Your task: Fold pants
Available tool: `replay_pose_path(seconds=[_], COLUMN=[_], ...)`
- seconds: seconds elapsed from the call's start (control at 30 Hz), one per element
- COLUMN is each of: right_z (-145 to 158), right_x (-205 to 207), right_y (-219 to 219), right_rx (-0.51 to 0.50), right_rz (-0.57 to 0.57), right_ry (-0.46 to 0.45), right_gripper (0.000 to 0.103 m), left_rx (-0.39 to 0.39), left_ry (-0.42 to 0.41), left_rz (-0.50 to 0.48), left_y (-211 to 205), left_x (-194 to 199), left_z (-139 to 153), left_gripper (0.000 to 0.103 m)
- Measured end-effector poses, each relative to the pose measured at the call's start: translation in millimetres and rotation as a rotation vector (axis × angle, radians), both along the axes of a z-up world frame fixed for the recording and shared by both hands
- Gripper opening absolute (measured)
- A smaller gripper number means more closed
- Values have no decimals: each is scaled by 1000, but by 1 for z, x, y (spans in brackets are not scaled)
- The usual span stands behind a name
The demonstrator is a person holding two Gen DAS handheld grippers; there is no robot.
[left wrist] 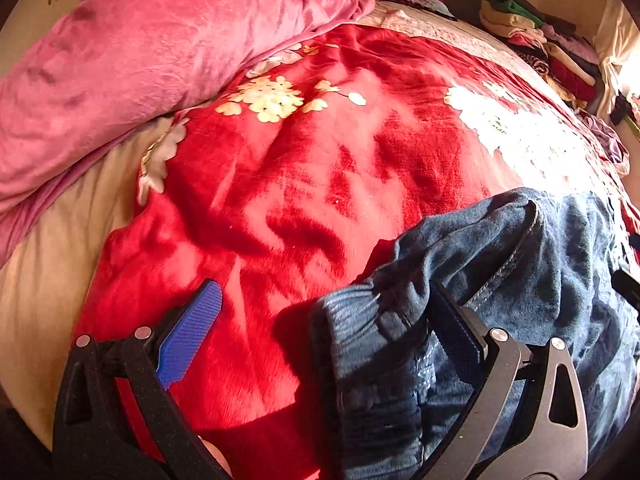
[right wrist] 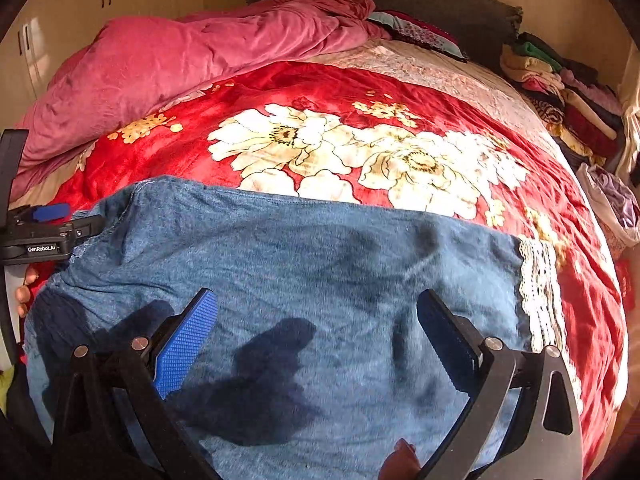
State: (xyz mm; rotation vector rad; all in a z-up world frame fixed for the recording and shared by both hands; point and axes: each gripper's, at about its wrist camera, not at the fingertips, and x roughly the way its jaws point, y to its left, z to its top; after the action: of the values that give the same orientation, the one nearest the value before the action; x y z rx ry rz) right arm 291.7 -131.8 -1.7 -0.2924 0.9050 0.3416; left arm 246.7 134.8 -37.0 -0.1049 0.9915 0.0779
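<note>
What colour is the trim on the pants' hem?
White lace trim on the blue pants, clearest in the right wrist view.

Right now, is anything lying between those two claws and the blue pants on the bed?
Nothing visible is. The right claw hangs open directly over the flat blue pants, with only its shadow between. The left claw is open at the bunched waistband end, one finger already against the fabric. The red floral blanket beyond carries nothing.

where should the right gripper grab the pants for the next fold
Probably the lace-trimmed hem at the right end of the pants, coming in from the right. That edge lies flat and free on the blanket, while the open right gripper hovers over mid-fabric and the left gripper is at the waistband.
</note>
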Motion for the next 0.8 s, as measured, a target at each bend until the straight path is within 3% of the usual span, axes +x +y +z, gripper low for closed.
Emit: replay_pose_path(seconds=[0.13, 0.3, 0.37, 0.6, 0.7, 0.8], right_z=[-2, -6, -8, -15, -24, -37], right_x=[18, 38, 48, 63, 56, 51], right_y=[16, 45, 55, 86, 100, 105], right_rx=[-45, -104, -126, -183, -236, -246], right_rz=[96, 236, 276, 441, 532, 532], right_ry=[-2, 12, 19, 37, 38, 57], right_gripper=[99, 99, 99, 97, 79, 66], left_rx=[-6, -2, -7, -109, -105, -99], left_ry=[-6, -46, -62, -138, -159, -158], left_rz=[-33, -104, -108, -108, -132, -142], left_y=[-5, -14, -14, 0, -4, -5], left_x=[3, -6, -9, -23, -28, -28], left_z=[-7, -2, 1, 23, 30, 31], left_gripper=[88, 45, 39, 31, 31, 31])
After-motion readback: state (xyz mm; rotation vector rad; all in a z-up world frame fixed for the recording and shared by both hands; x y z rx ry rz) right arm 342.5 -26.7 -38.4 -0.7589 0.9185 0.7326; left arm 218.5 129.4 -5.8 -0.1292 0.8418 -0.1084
